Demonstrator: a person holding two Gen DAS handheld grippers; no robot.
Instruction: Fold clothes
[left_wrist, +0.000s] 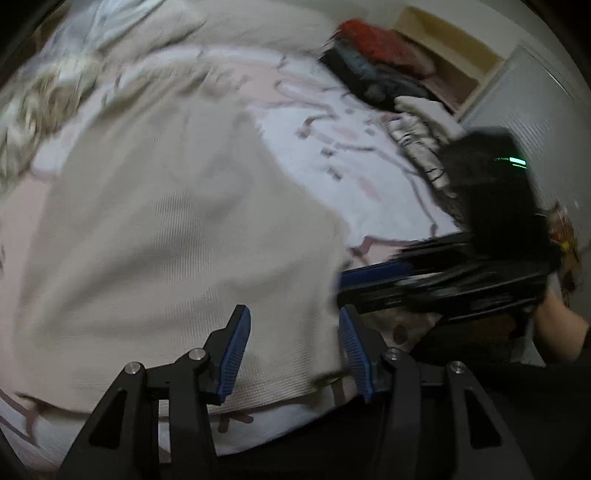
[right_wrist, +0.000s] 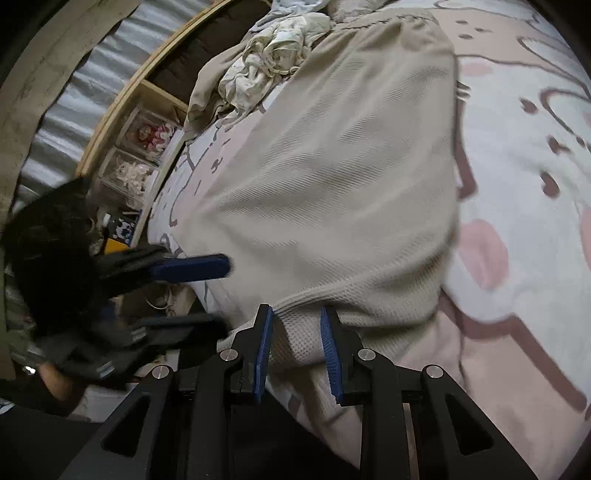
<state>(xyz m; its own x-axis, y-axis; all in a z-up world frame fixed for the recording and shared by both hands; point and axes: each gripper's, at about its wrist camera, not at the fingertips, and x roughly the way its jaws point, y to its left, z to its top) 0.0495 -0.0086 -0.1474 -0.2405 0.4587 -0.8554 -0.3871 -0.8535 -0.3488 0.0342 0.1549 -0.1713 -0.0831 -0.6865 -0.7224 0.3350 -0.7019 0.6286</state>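
A beige waffle-knit garment (left_wrist: 166, 229) lies spread flat on a pink-and-white patterned bed sheet (left_wrist: 343, 155). My left gripper (left_wrist: 293, 332) is open over its near hem, with the cloth lying under the gap between the blue pads. In the right wrist view the same garment (right_wrist: 332, 177) fills the middle. My right gripper (right_wrist: 295, 328) is open at its hem corner, where a fold of cloth sits between the fingers. Each gripper shows in the other's view: the right gripper (left_wrist: 369, 284) at the garment's right edge, the left gripper (right_wrist: 192, 295) open at its left edge.
A pile of red and dark clothes (left_wrist: 369, 62) and a white folded stack (left_wrist: 424, 122) lie at the far side of the bed. A crumpled cream cloth (right_wrist: 269, 59) lies beyond the garment. A wooden shelf (right_wrist: 147, 133) with boxes runs beside the bed. A person's hand (left_wrist: 557, 325) holds the right gripper.
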